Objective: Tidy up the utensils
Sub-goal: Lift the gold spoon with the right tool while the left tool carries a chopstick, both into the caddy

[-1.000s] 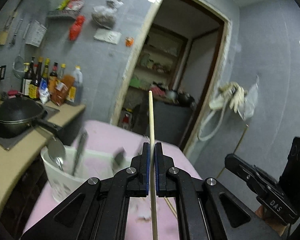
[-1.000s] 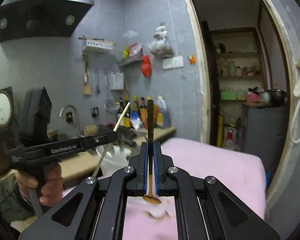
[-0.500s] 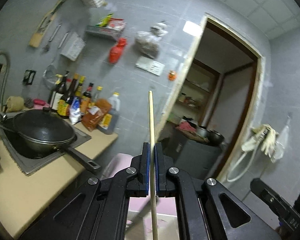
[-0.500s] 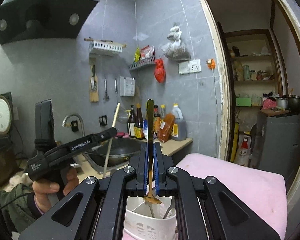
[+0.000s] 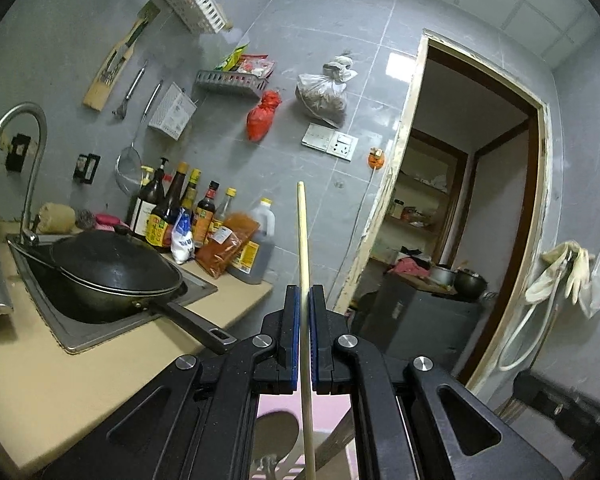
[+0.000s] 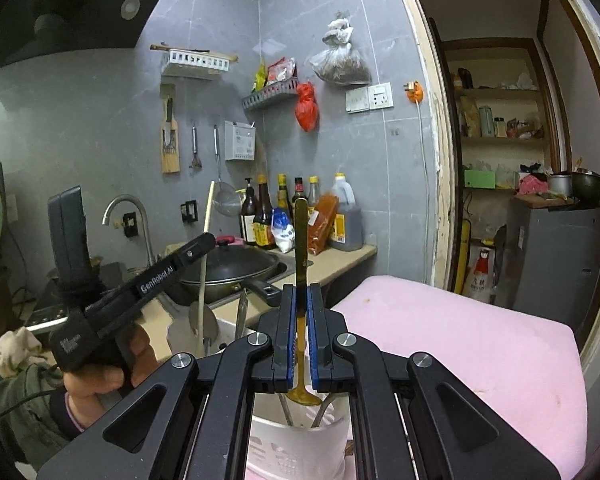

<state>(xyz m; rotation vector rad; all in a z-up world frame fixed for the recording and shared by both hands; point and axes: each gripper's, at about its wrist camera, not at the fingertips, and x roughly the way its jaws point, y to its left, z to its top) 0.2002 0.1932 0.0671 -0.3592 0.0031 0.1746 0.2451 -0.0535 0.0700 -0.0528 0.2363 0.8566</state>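
I've carried both tools in over the white holder (image 6: 296, 444) on the pink cushion (image 6: 460, 340), my left gripper (image 5: 304, 300) clamped on a chopstick (image 5: 303, 240), my right gripper (image 6: 299, 300) on a gold spoon (image 6: 300, 240), ready to lower them in.

A small home kitchen: a black wok (image 5: 116, 276) sits in a steel sink (image 5: 80, 332), with sauce bottles (image 5: 188, 216) along the grey tiled wall (image 5: 292, 128).

A pink padded surface (image 6: 460, 344) carries a white slotted utensil holder (image 6: 296, 444) at its near left corner; beside it, a beige counter surface (image 5: 60, 364) bears bottles (image 5: 172, 216) along its far edge
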